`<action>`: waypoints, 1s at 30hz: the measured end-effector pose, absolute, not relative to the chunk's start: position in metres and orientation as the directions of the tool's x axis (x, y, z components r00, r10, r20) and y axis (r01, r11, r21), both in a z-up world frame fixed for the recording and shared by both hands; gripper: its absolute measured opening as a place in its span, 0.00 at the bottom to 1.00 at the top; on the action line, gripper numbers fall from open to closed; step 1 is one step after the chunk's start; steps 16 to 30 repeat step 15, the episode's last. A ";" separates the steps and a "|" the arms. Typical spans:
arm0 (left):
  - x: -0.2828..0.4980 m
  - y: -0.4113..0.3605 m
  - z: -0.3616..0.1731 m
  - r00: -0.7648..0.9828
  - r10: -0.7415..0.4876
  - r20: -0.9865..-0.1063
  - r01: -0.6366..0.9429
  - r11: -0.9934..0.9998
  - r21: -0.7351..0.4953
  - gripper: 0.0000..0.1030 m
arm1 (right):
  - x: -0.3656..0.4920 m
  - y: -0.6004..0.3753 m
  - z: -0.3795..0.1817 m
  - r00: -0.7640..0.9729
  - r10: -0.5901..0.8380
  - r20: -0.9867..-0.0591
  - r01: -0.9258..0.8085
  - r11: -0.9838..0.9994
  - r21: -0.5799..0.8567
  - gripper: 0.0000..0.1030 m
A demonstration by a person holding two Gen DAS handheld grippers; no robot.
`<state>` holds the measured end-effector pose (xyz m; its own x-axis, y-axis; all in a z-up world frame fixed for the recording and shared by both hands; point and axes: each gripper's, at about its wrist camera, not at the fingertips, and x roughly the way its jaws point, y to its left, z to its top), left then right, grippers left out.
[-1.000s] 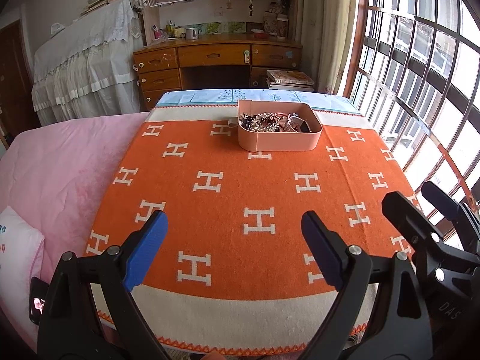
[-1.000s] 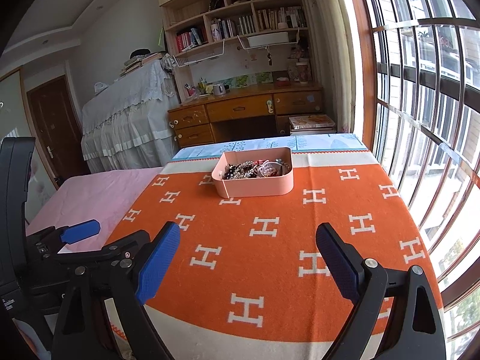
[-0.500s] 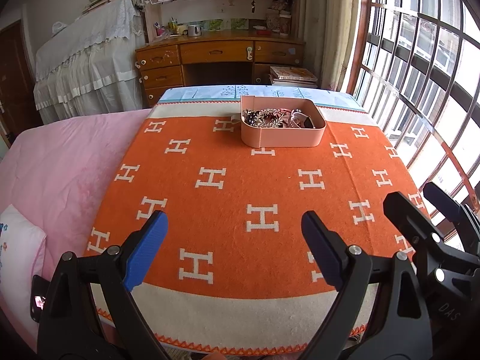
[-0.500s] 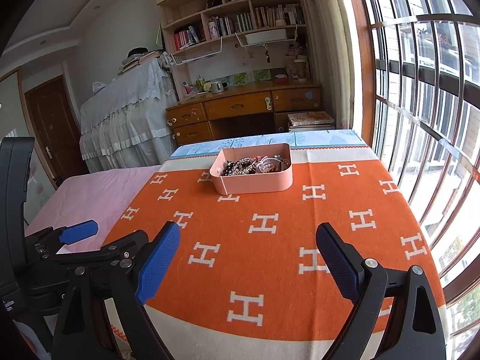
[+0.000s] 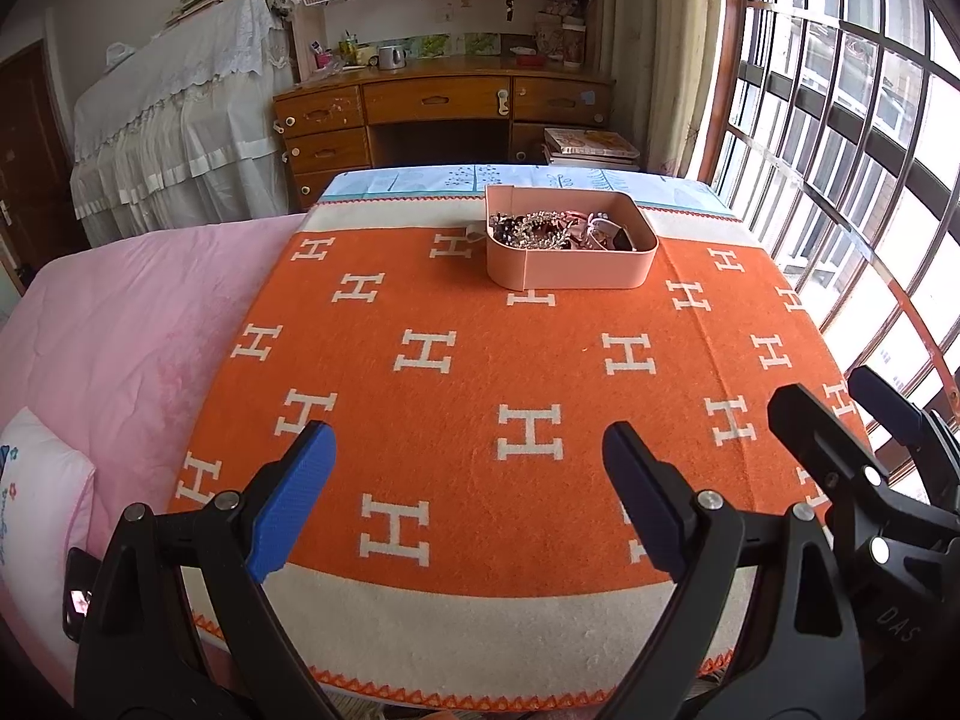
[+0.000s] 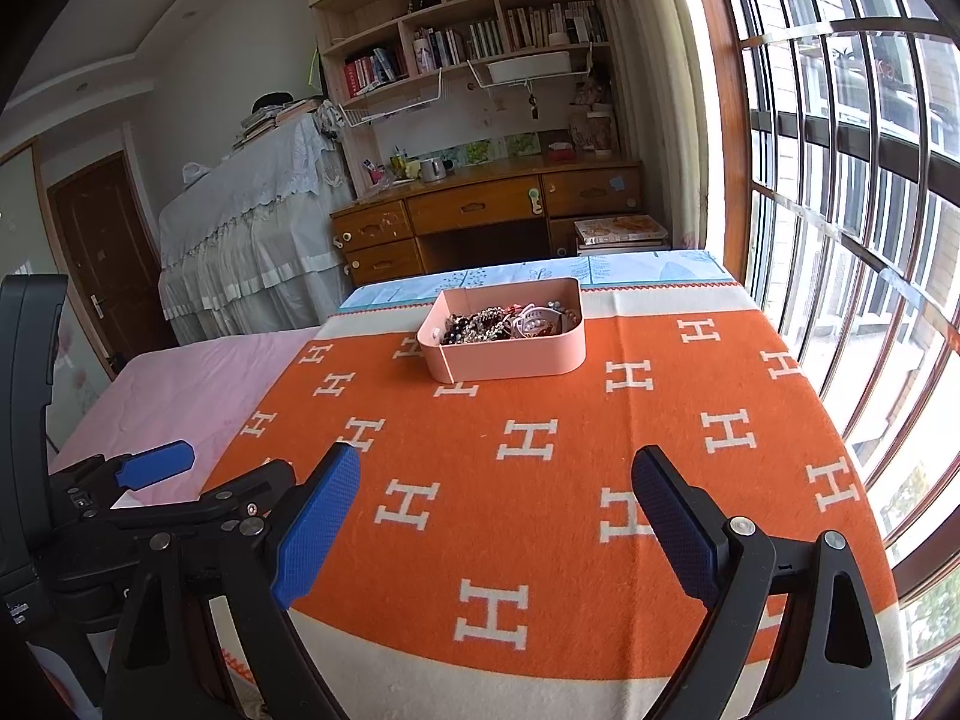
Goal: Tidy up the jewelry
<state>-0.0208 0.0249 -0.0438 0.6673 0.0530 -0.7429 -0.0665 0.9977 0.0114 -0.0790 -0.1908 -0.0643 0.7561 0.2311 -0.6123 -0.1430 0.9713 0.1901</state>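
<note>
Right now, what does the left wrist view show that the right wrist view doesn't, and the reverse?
Only the left wrist view shows a white pillow on the pink bedding and the right gripper at its right edge. Only the right wrist view shows the upper bookshelves and the left gripper at its left. Both show the pink box of tangled jewelry on the orange blanket, both grippers open and empty.

Pink rounded-corner tray [image 5: 570, 270] sitting upright at the far end of the orange H-patterned blanket [image 5: 480, 372], holding a tangled heap of jewelry [image 5: 558, 231], beads and chains lying jumbled inside
</note>
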 end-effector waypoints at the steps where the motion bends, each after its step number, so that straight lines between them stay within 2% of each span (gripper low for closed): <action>1: -0.021 0.025 -0.043 0.668 0.053 -0.742 -0.066 0.998 0.011 0.87 | -0.079 -0.191 -0.063 0.756 0.231 -0.612 -0.143 0.971 0.190 0.90; 30: -0.021 0.028 -0.047 0.665 0.057 -0.745 -0.072 0.997 0.013 0.87 | -0.079 -0.191 -0.064 0.756 0.230 -0.613 -0.142 0.971 0.190 0.90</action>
